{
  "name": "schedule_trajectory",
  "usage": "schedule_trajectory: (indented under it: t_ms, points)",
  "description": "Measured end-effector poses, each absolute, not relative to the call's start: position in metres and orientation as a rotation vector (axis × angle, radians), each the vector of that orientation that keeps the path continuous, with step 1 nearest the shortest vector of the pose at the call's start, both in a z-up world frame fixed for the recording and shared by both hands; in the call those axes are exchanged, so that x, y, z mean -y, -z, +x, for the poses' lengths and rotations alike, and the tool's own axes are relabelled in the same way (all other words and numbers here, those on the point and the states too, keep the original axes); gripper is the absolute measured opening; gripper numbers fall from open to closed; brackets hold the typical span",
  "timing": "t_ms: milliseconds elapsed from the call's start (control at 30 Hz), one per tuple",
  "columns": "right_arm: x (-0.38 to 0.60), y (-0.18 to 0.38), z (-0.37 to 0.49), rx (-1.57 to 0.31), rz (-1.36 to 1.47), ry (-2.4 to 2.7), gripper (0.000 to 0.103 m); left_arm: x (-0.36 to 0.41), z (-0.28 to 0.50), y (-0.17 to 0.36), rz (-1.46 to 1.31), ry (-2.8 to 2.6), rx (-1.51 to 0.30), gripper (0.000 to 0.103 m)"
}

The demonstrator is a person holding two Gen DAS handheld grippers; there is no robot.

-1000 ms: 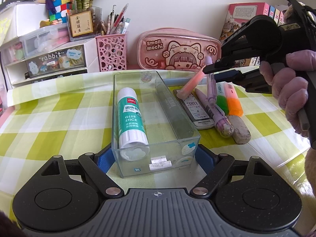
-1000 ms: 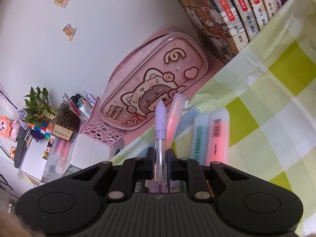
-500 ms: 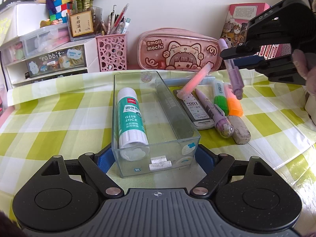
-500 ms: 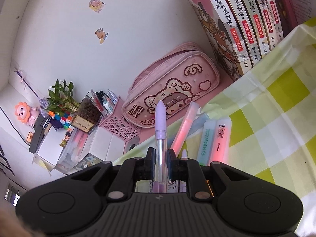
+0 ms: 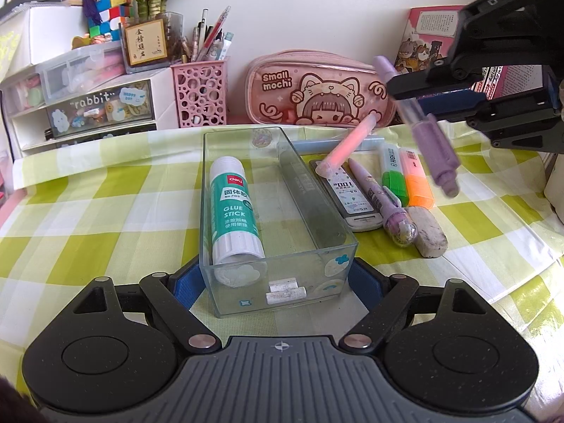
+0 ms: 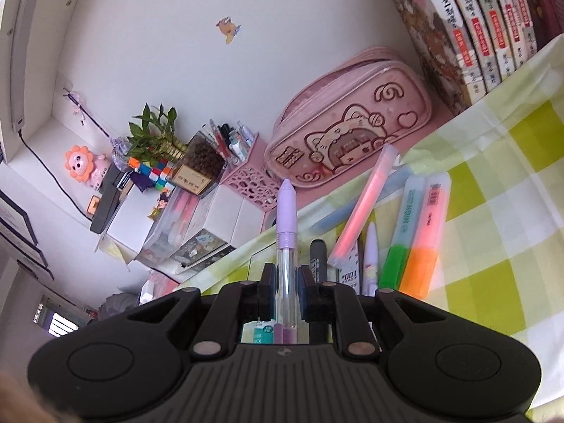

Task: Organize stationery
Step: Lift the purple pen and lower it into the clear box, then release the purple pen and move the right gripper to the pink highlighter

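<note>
The purple pen (image 5: 419, 127) is off the table, tilted, clamped at its clear barrel by the right gripper (image 6: 286, 283), above the highlighters (image 5: 405, 172) and to the right of the tray (image 5: 278, 282). The left gripper (image 5: 278, 283) holds the clear tray by its near end, one finger against each side wall. Inside lie a glue stick (image 5: 234, 211) (left side) and a grey marker (image 5: 310, 204) along the right wall. Beside the tray rest a pink highlighter (image 5: 347, 144), another pen (image 5: 377, 194) and an eraser (image 5: 428, 236) on the checked cloth (image 5: 105, 211).
</note>
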State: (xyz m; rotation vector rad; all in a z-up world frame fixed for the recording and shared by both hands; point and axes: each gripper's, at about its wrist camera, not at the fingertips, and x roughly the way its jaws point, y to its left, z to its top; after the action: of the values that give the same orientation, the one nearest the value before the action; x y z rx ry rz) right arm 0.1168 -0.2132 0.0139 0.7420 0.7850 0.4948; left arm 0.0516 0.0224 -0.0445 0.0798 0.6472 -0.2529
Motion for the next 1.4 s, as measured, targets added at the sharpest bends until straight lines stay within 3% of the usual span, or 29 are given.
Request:
schedule_trajectory:
  t_ms: [533,1067,1300,1400]
  points:
    - [0.135,0.004,0.154,-0.947,0.593,-0.510,0.017,-0.022,0.052,0.045,0.079,0.253,-0.647,0.082]
    - [0.125,0.006,0.153,-0.950,0.544,-0.478,0.018,-0.021,0.052,0.045,0.078,0.253,-0.647,0.082]
    - [0.146,0.000,0.145,-0.903,0.613,-0.510,0.025,-0.021,0.051,0.045,0.079,0.253,-0.647,0.082]
    - [0.160,-0.007,0.139,-0.858,0.616,-0.466,0.040,-0.022,0.051,0.045,0.079,0.253,-0.647,0.082]
